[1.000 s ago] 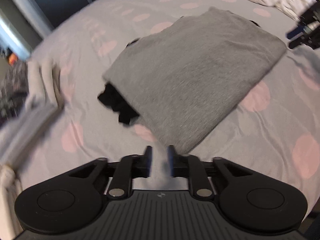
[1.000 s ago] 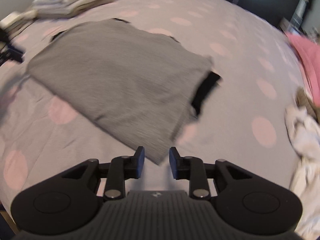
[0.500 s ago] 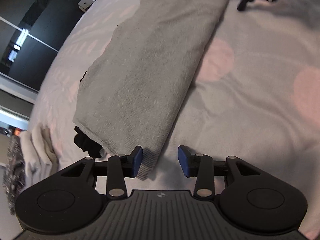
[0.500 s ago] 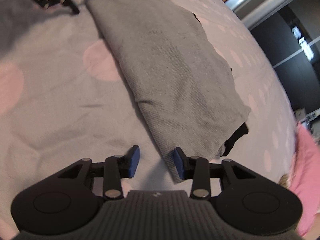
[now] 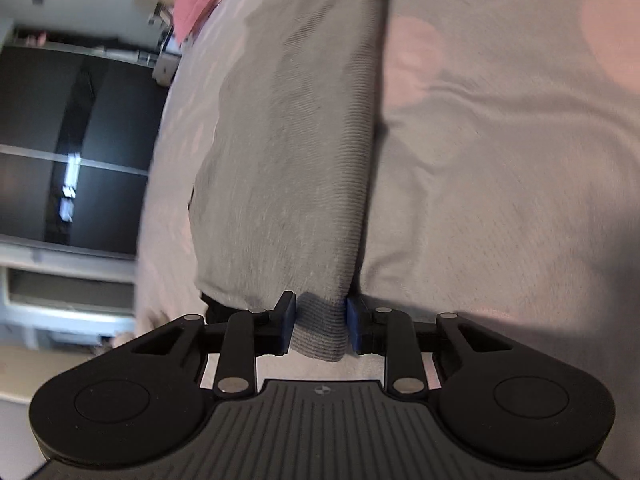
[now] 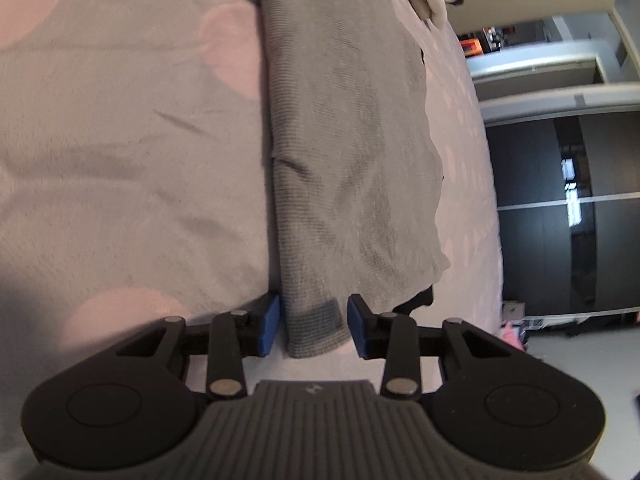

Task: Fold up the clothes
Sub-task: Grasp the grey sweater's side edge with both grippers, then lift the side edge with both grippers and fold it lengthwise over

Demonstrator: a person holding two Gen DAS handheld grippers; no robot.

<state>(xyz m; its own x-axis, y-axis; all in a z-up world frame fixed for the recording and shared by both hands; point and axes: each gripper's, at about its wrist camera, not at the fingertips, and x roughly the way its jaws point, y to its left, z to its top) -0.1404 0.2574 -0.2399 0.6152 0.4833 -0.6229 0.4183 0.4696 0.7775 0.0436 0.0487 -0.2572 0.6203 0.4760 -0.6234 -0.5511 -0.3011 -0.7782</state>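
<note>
While grey garment (image 5: 288, 152) lies on bedspread (image 5: 500, 180), left gripper (image 5: 320, 328) and right gripper (image 6: 312, 326) straddle corners, jaws apart

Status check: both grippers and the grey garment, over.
Left hand-held gripper open, straddling a corner of the folded grey garment. Right hand-held gripper open, straddling the other corner. Garment flat on the bedspread. Nothing in the way.

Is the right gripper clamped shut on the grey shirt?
No: the right gripper is open, its blue pads apart around the grey shirt corner.
</note>
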